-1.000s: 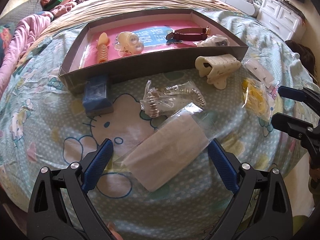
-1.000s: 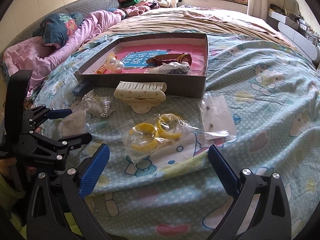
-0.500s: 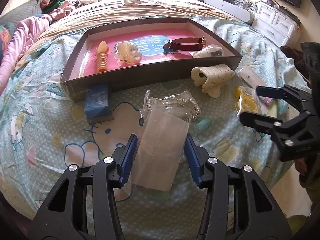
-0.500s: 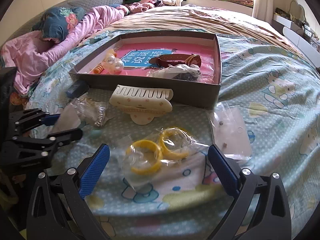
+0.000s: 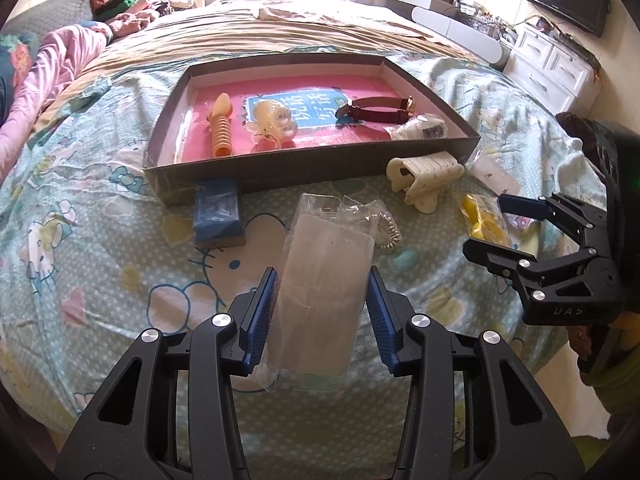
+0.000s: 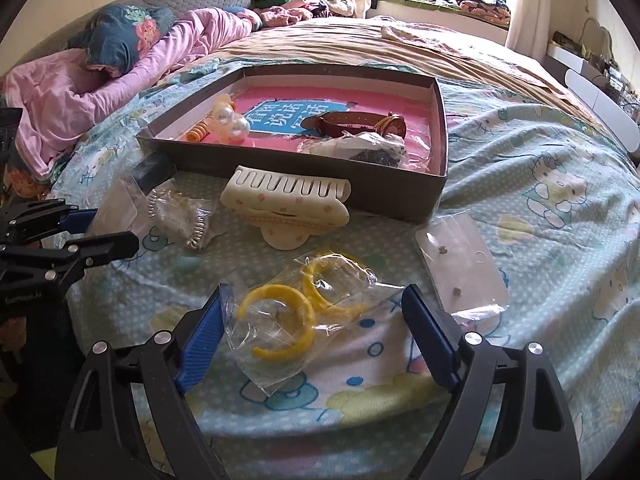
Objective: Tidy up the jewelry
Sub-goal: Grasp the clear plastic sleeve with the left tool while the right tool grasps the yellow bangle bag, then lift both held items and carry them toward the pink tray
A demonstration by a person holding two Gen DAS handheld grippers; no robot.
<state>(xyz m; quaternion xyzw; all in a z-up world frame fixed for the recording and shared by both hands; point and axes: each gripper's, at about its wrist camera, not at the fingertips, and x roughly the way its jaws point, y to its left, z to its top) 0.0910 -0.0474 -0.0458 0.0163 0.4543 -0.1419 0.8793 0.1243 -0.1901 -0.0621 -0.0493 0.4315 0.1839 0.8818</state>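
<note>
Your left gripper (image 5: 320, 316) has its fingers clenched on the edges of a clear flat packet (image 5: 320, 292), which is lifted and tilted above the bedspread (image 5: 100, 240). Your right gripper (image 6: 316, 340) has its fingers spread wide, released, with the bag of yellow hoops (image 6: 296, 312) lying on the bed between them; the left pad looks to touch the bag's edge, the right pad stands clear of it.

Just right of that bag lies a flat earring card (image 6: 464, 264). Beyond the hoops sits a cream hair claw (image 6: 288, 208), just in front of the tray (image 6: 304, 168). Left of the claw is a crumpled bag with a coil bracelet (image 6: 180, 212), partly behind the held packet in the left view. A blue box (image 5: 218, 210) rests against the tray's front wall.

Inside the tray, on its pink floor, lie an orange ribbed clip (image 5: 222, 132) at the left, a pearl hair clip (image 5: 274, 120) beside it, a brown-strapped watch (image 5: 376, 106) toward the right, and a small bagged item (image 5: 418, 130) in the near right corner.
</note>
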